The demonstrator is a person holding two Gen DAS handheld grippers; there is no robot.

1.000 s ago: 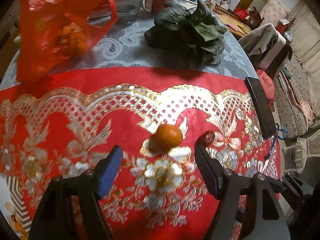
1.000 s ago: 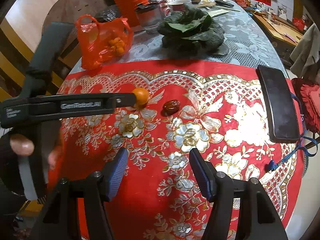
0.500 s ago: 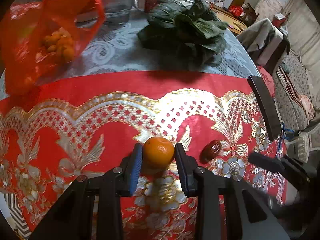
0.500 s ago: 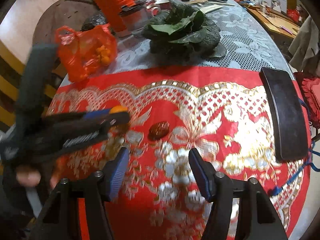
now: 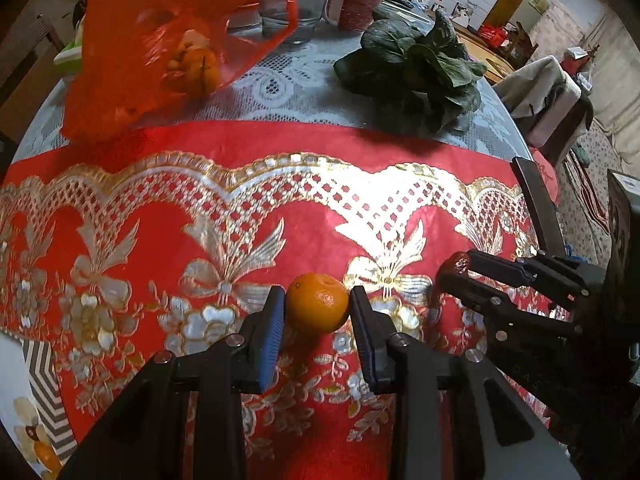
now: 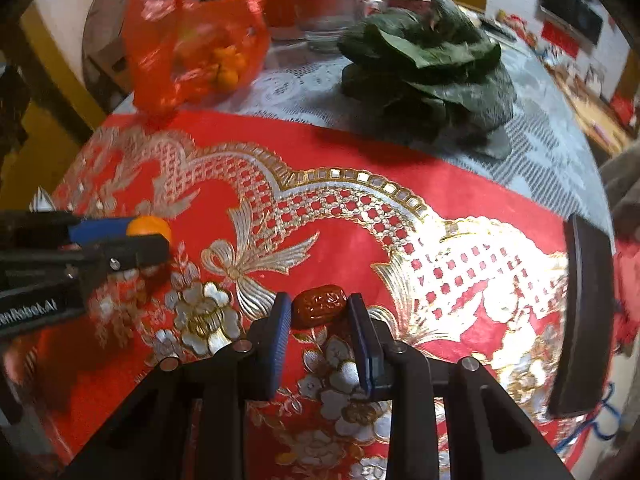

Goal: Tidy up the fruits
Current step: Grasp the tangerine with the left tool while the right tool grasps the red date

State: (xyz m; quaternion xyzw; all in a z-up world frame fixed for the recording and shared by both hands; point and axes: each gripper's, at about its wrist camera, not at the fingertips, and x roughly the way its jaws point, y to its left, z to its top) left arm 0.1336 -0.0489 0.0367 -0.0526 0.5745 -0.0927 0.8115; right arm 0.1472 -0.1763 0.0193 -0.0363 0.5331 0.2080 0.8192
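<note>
A small orange (image 5: 318, 308) sits on the red and gold cloth (image 5: 160, 216), and my left gripper (image 5: 317, 294) is shut on it, both blue pads against its sides. The right wrist view shows that orange (image 6: 149, 224) at the far left in the left gripper (image 6: 144, 240). A dark red date (image 6: 320, 306) lies between the pads of my right gripper (image 6: 319, 302), whose jaws are closing and touch both of its ends. In the left wrist view the right gripper (image 5: 452, 272) comes in from the right with the date (image 5: 460, 262) at its tips.
A red plastic bag (image 5: 160, 40) with several oranges lies at the back left on the lace cloth. Leafy greens (image 5: 416, 68) lie at the back right. A mug (image 5: 358, 8) and a glass jar (image 5: 296, 12) stand behind. A black flat case (image 6: 588, 312) lies near the right table edge.
My left gripper closed on the orange and has shifted with it. My right gripper moved forward and down to the date, and its jaws came in around it.
</note>
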